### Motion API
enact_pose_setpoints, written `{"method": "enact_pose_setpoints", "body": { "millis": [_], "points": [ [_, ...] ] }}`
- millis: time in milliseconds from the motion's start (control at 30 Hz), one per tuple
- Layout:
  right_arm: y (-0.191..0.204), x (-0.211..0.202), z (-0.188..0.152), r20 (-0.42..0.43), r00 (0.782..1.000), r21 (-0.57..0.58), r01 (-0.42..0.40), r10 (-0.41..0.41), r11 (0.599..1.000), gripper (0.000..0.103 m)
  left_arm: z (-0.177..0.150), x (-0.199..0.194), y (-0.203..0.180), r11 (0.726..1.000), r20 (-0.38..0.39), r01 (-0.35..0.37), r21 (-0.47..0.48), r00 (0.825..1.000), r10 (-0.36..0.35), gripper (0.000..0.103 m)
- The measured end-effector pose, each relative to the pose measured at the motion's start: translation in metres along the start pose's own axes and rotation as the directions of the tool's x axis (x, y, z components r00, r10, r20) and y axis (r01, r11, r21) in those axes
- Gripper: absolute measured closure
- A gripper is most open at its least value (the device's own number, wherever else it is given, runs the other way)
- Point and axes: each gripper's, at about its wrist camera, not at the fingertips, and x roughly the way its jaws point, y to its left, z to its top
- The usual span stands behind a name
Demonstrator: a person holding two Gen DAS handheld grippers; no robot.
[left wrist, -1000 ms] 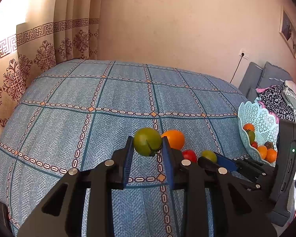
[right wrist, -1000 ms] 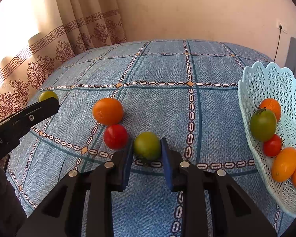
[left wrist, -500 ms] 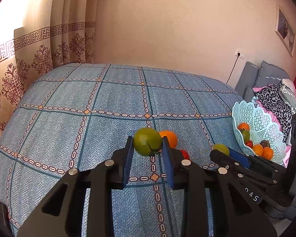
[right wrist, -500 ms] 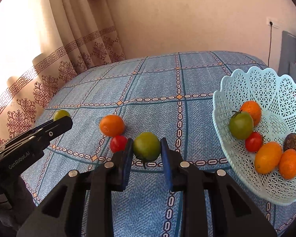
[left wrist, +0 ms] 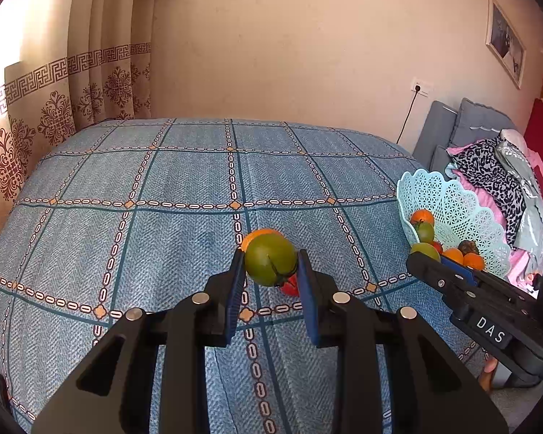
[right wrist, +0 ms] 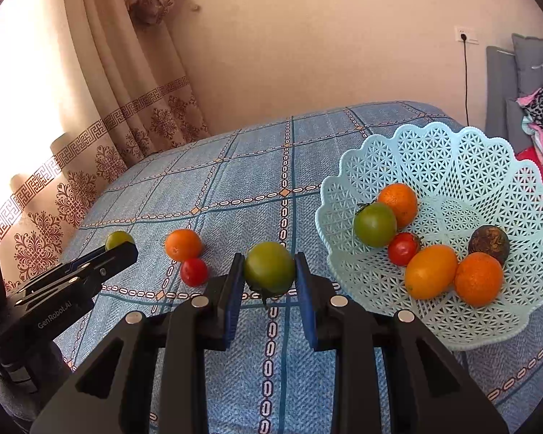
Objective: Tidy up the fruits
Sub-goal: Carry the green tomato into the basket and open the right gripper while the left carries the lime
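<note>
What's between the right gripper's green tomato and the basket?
Nothing but bare bedspread. In the right wrist view, the green tomato held by the right gripper sits just left of the basket rim, with no fruit between.

black claw (left wrist: 270, 271), blue pads (left wrist: 234, 296), silver screws (left wrist: 200, 298)

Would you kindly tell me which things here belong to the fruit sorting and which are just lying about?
Job: left gripper and right gripper, each holding a green tomato; orange; red tomato; basket.

Lying about: curtain; clothes; picture; socket.
</note>
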Motion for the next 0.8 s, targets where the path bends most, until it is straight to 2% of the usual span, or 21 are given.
{"method": "enact_pose_setpoints", "body": {
  "millis": [367,800],
  "points": [
    [-0.045,-0.039,0.001,0.07,0.995,0.101,0.063,-0.07,0.993,0.075,-0.002,-0.002,-0.025,0.998,-0.009,0.031,0.048,0.999,-0.031,0.074],
    [-0.088,-0.071,0.002,0.143,0.978,0.193,0.12,-0.149,0.974,0.075,0.004,-0.014,-0.06,0.992,0.008,0.047,0.118,0.999,-0.049,0.074]
  ]
}}
